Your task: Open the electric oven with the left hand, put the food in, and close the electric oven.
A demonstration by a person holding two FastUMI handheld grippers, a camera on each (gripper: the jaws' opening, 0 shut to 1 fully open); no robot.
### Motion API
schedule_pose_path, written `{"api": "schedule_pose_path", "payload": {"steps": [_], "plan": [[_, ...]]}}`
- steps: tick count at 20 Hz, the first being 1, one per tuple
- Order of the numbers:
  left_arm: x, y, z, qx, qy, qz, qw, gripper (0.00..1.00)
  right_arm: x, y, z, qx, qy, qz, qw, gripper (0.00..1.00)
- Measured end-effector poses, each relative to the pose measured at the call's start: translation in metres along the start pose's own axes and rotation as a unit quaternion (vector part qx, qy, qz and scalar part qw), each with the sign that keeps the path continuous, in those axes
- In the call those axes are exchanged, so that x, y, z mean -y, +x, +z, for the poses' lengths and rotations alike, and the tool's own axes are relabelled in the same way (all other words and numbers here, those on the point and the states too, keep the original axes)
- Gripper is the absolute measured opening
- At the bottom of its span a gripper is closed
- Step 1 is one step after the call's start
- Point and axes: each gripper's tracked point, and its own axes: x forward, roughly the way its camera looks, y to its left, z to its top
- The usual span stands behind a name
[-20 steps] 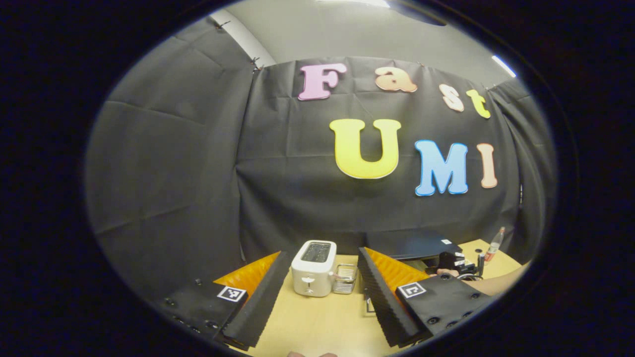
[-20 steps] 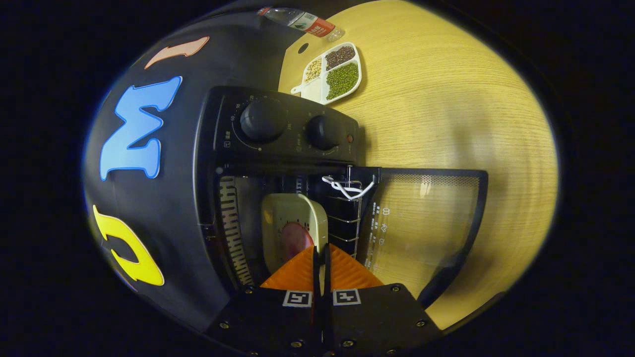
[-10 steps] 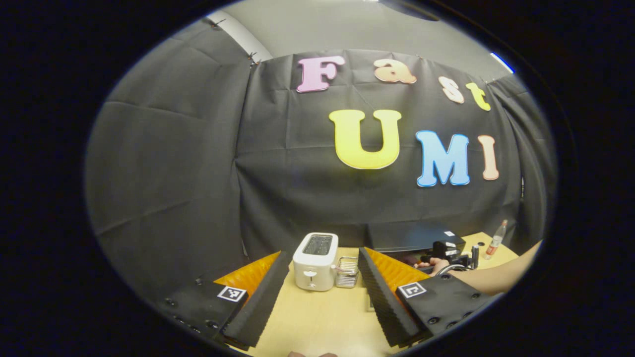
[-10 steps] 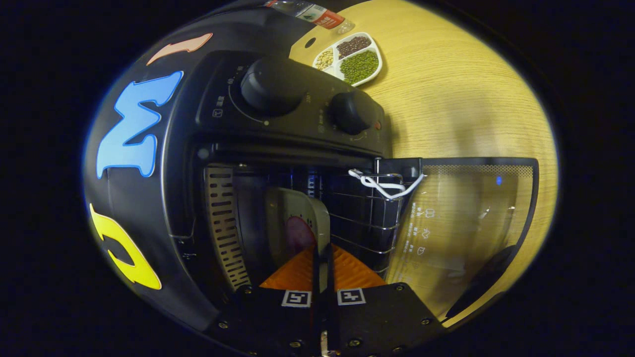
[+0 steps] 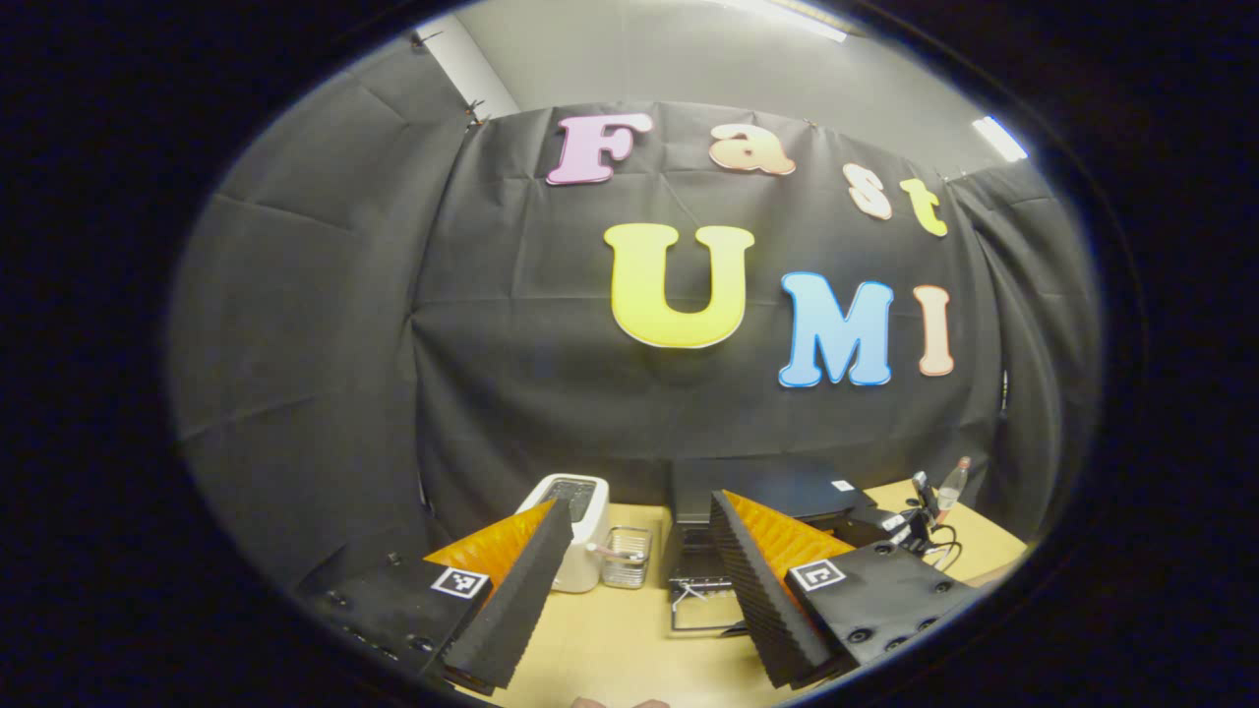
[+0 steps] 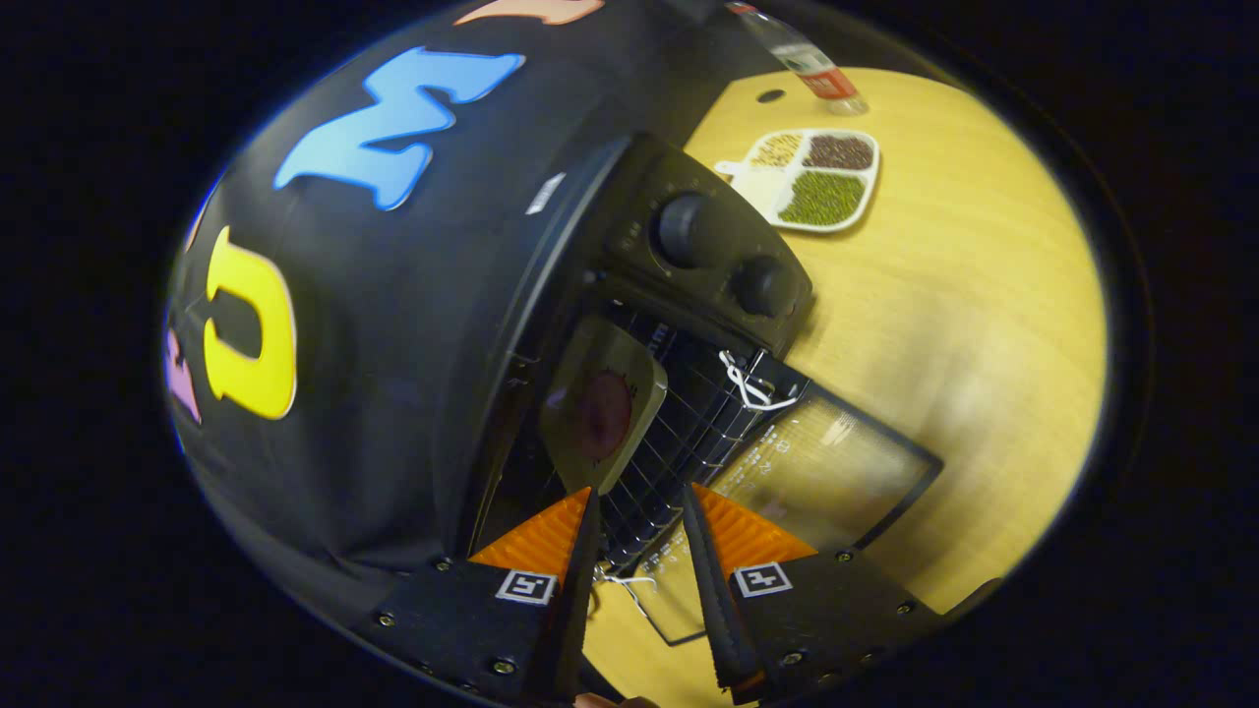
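Note:
The black electric oven (image 6: 629,295) stands with its glass door (image 6: 836,472) folded down flat on the table. A cream plate (image 6: 629,366) carrying a dark red piece of food (image 6: 602,413) rests on the wire rack (image 6: 679,442) inside. My right gripper (image 6: 639,492) is open just outside the oven mouth, its fingers apart and nothing between them. The plate lies a little beyond its tips. My left gripper (image 5: 639,503) is open and held high, well back from the oven (image 5: 777,487), whose door hangs open.
A white toaster (image 5: 575,531) and a small wire basket (image 5: 627,556) stand left of the oven. A divided tray of beans (image 6: 816,177) and a bottle (image 6: 807,64) lie beyond the oven's knobs (image 6: 686,228). The wooden table (image 6: 964,344) spreads out to the right.
My right gripper has opened, let go of the plate on the rack and drawn back out of the oven. The left gripper's view has swung right, bringing the oven nearer its middle.

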Motion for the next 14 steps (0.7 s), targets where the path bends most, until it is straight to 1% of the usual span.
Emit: {"api": "schedule_pose_path", "payload": {"steps": [1,2,3,4,5,6,7,8,9,11,12,13,14], "plan": [[0.01,0.003,-0.001,-0.001,-0.003,-0.011,1.0,1.0,0.006,-0.019,0.003,-0.001,-0.051,0.001,0.999,0.56],[0.02,0.007,-0.001,-0.002,-0.005,-0.02,1.0,1.0,0.011,-0.039,0.012,0.011,-0.1,0.0,0.995,0.76],[0.029,0.01,-0.002,-0.003,-0.004,-0.028,1.0,1.0,0.015,-0.057,0.026,0.031,-0.155,0.001,0.987,0.85],[0.035,0.012,0.0,-0.002,0.0,-0.033,0.999,1.0,0.013,-0.079,0.042,0.059,-0.211,0.006,0.976,0.89],[0.043,0.015,0.0,-0.001,0.001,-0.037,0.999,0.95,0.006,-0.103,0.059,0.093,-0.264,0.018,0.96,0.89],[0.051,0.016,0.002,0.003,-0.001,-0.041,0.999,0.95,-0.002,-0.127,0.077,0.13,-0.311,0.028,0.941,0.89],[0.061,0.015,0.004,0.007,-0.005,-0.046,0.999,0.95,-0.008,-0.146,0.093,0.167,-0.341,0.038,0.924,0.94],[0.071,0.015,0.006,0.009,-0.008,-0.051,0.999,0.95,-0.015,-0.174,0.107,0.201,-0.361,0.048,0.909,0.98],[0.08,0.014,0.008,0.012,-0.007,-0.053,0.999,0.95,-0.022,-0.198,0.122,0.231,-0.379,0.053,0.894,0.98],[0.098,0.011,0.014,0.017,-0.002,-0.056,0.998,0.89,-0.033,-0.241,0.145,0.284,-0.413,0.061,0.863,0.98],[0.106,0.009,0.02,0.021,0.0,-0.055,0.998,1.0,-0.038,-0.26,0.154,0.301,-0.427,0.068,0.85,0.98],[0.113,0.006,0.024,0.024,0.004,-0.054,0.998,1.0,-0.043,-0.281,0.164,0.315,-0.434,0.076,0.841,0.98],[0.122,0.003,0.029,0.029,0.009,-0.054,0.998,1.0,-0.049,-0.299,0.171,0.329,-0.435,0.086,0.834,0.98]]}}
